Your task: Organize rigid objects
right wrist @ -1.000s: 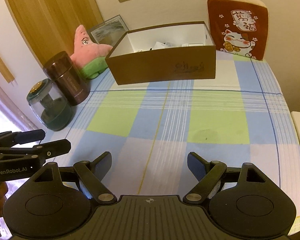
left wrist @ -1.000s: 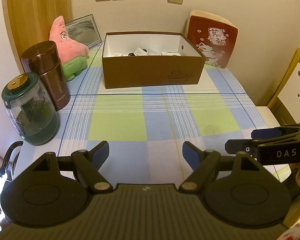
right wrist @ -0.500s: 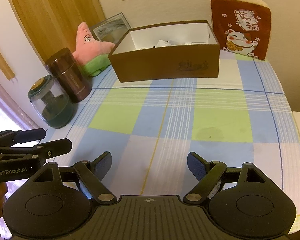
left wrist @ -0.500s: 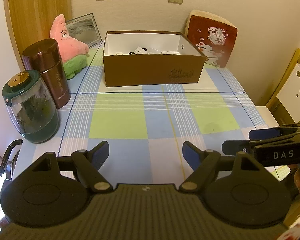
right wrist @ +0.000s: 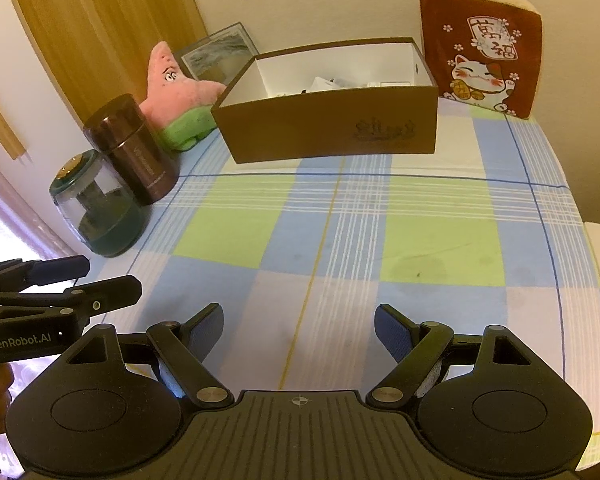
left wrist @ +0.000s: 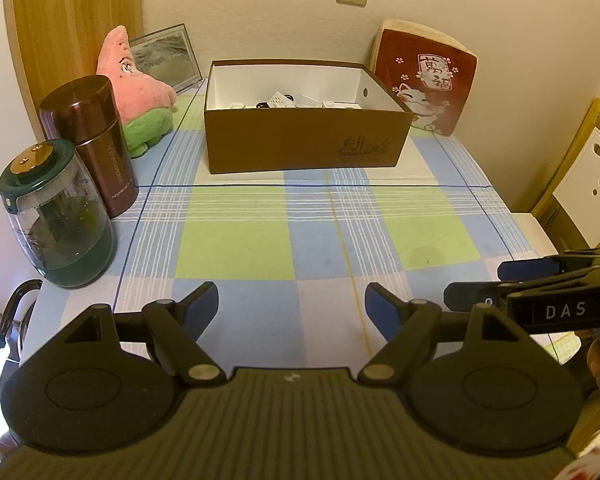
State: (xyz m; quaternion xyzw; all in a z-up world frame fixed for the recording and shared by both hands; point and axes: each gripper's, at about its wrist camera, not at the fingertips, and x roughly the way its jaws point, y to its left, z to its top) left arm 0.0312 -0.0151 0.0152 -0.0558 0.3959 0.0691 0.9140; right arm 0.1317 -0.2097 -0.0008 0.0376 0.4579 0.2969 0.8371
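Observation:
A brown cardboard box (left wrist: 304, 144) (right wrist: 332, 132) with a white inside stands at the far middle of the checked tablecloth (left wrist: 260, 240) (right wrist: 380, 240). Several small white and dark objects (left wrist: 284, 101) (right wrist: 324, 84) lie in it, mostly hidden by its front wall. My left gripper (left wrist: 291, 304) hovers open over the near edge of the table with nothing between its fingers. My right gripper (right wrist: 299, 326) is open and empty too, beside it on the right. Each gripper shows at the edge of the other's view: the right gripper (left wrist: 488, 280), the left gripper (right wrist: 100, 280).
Along the left edge stand a green-lidded glass jar (left wrist: 56, 216) (right wrist: 100, 208), a dark brown canister (left wrist: 92, 144) (right wrist: 134, 152), a pink star plush (left wrist: 136, 88) (right wrist: 176, 88) and a framed picture (left wrist: 166, 56). A red cat cushion (left wrist: 424, 80) (right wrist: 484, 52) leans on the wall. A chair (left wrist: 584, 176) stands right.

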